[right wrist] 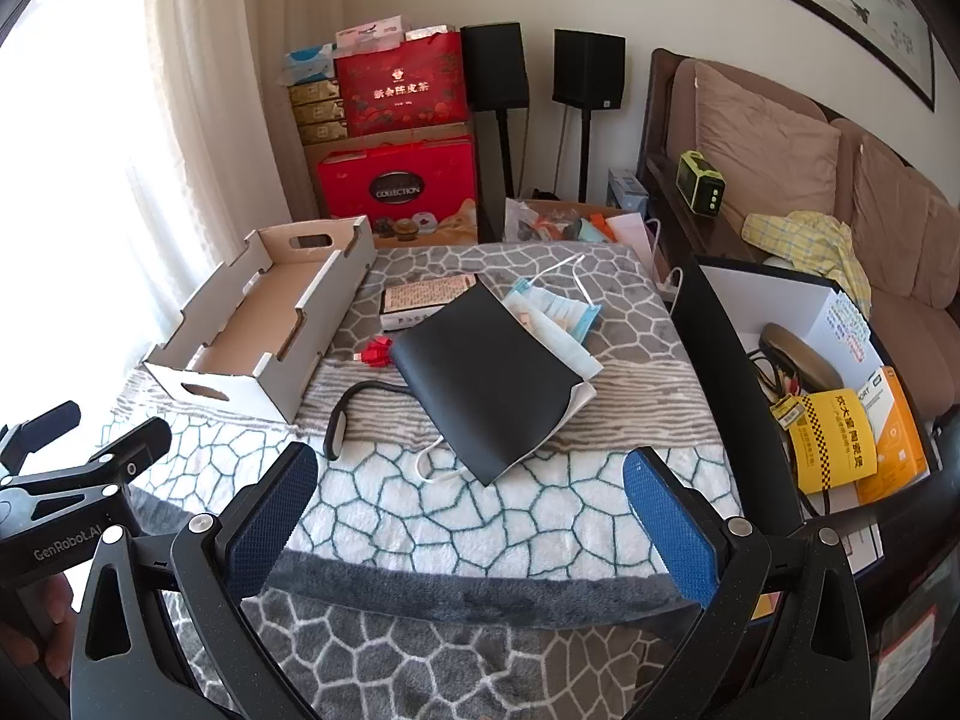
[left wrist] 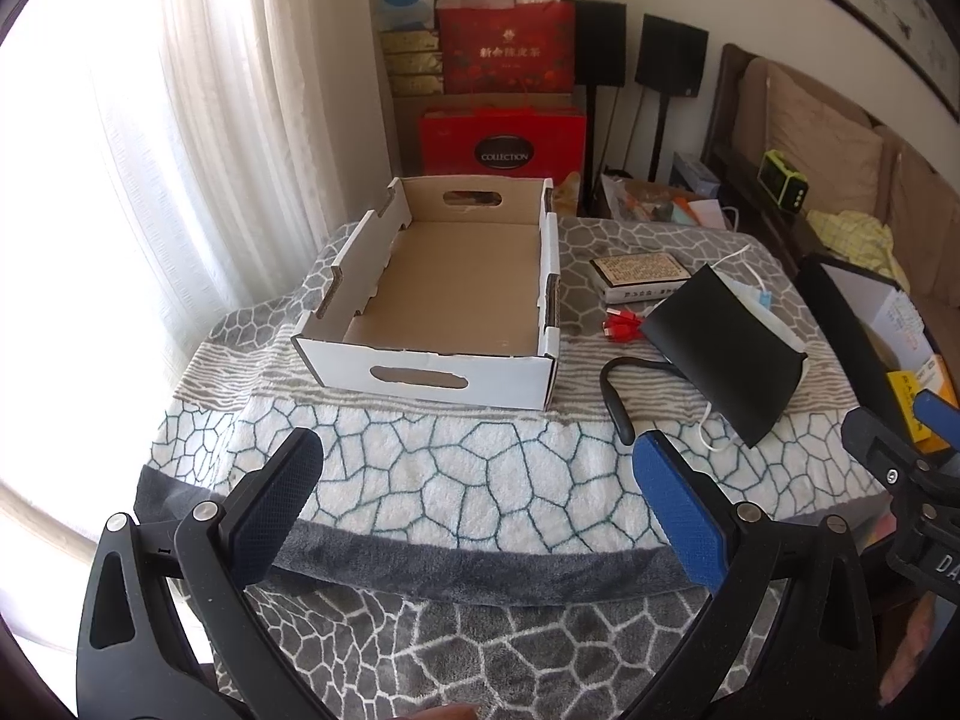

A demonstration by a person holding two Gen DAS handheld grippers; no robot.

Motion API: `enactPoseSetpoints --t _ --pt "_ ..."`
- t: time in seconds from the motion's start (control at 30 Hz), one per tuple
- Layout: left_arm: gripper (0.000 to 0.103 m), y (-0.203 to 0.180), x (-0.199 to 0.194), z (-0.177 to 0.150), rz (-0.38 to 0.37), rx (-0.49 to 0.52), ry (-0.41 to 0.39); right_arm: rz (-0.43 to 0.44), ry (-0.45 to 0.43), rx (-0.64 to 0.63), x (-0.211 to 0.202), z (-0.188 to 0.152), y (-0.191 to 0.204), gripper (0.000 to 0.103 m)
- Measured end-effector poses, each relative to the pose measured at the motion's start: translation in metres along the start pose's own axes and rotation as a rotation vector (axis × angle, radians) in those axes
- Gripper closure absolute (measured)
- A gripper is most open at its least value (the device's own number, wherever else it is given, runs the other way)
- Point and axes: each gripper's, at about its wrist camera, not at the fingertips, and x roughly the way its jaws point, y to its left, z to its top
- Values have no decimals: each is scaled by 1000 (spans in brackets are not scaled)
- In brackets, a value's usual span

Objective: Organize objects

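Note:
An empty white cardboard tray box (left wrist: 438,276) with handle cut-outs sits on the patterned towel, also in the right wrist view (right wrist: 264,324). To its right lie a black pouch (left wrist: 726,348) (right wrist: 486,372) over white masks and papers (right wrist: 558,318), a book (left wrist: 639,276) (right wrist: 426,300), a small red object (left wrist: 621,324) (right wrist: 375,351) and a black curved band (left wrist: 618,396) (right wrist: 345,414). My left gripper (left wrist: 474,480) is open and empty above the towel's near edge. My right gripper (right wrist: 471,492) is open and empty, just short of the pouch.
A patterned towel (left wrist: 456,480) covers the table. An open box of packages (right wrist: 840,420) stands at the right. Red gift boxes (right wrist: 399,180), two speakers on stands and a sofa (right wrist: 780,150) are behind. A bright curtained window is on the left.

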Motion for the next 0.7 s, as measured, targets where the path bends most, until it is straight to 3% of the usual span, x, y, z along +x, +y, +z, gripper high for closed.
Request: enactPoseSetpoints --t 0.7 --pt "0 0 0 -2 3 2 1 3 3 1 0 0 0 0"
